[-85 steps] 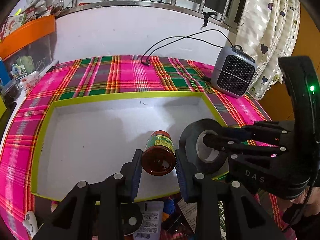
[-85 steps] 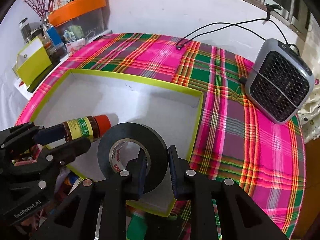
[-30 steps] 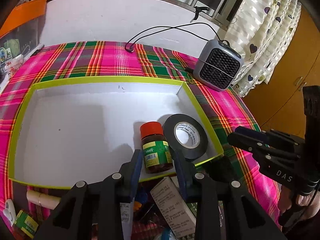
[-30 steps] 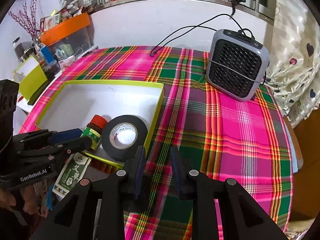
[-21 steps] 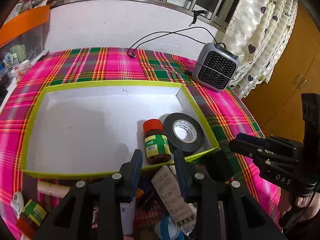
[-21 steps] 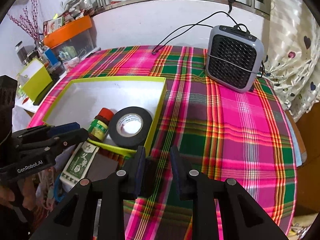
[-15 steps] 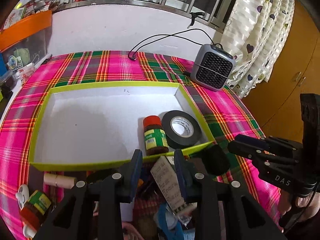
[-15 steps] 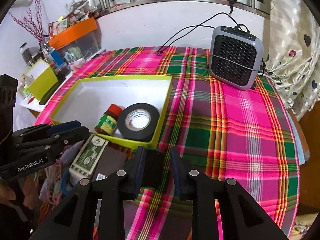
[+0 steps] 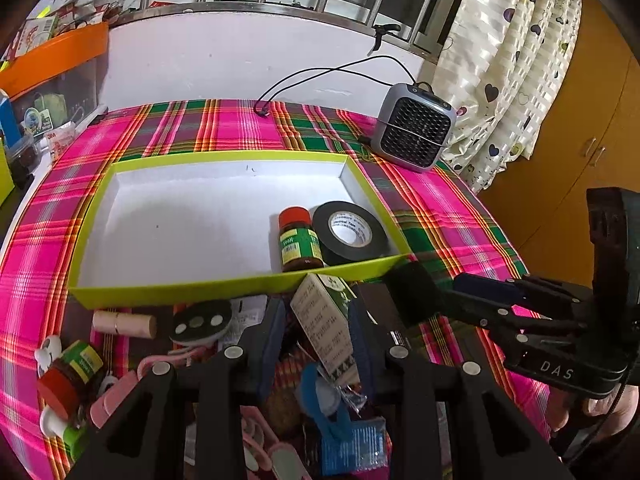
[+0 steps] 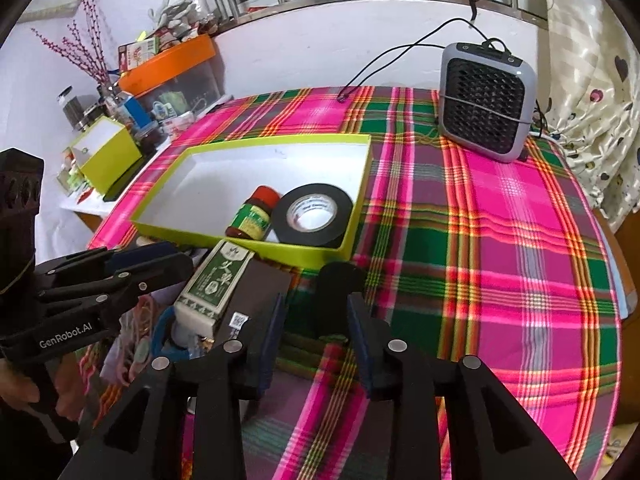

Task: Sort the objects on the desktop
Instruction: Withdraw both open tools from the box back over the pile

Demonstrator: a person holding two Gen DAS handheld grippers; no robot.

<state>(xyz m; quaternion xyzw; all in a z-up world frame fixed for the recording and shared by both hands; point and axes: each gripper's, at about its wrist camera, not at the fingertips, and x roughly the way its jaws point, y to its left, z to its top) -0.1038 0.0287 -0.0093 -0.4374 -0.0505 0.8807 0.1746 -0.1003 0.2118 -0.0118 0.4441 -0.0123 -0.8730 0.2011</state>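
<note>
A lime-edged white box [image 9: 224, 284] [image 10: 360, 176] holds a red-capped brown bottle [image 9: 298, 240] [image 10: 252, 218] and a black tape roll [image 9: 350, 234] [image 10: 310, 214] in its near right corner. My left gripper [image 9: 316, 328] is open and empty above a pile of loose items; a green-and-white carton [image 9: 326, 324] [image 10: 218, 280] lies between its fingers. My right gripper [image 10: 316, 324] is open and empty, with a black round object [image 10: 340, 300] [image 9: 412, 294] on the cloth between its fingers.
The pile in front of the box includes a pink tube [image 9: 124, 324], a second red-capped bottle [image 9: 68, 372], a grey remote [image 9: 200, 322] and a blue item [image 9: 348, 440]. A grey fan [image 9: 414, 136] [image 10: 486, 100] stands at the back right on the plaid cloth [image 10: 500, 240].
Both grippers let go of the bottle and the tape roll in the box, then drew back toward me over the pile in front of the box.
</note>
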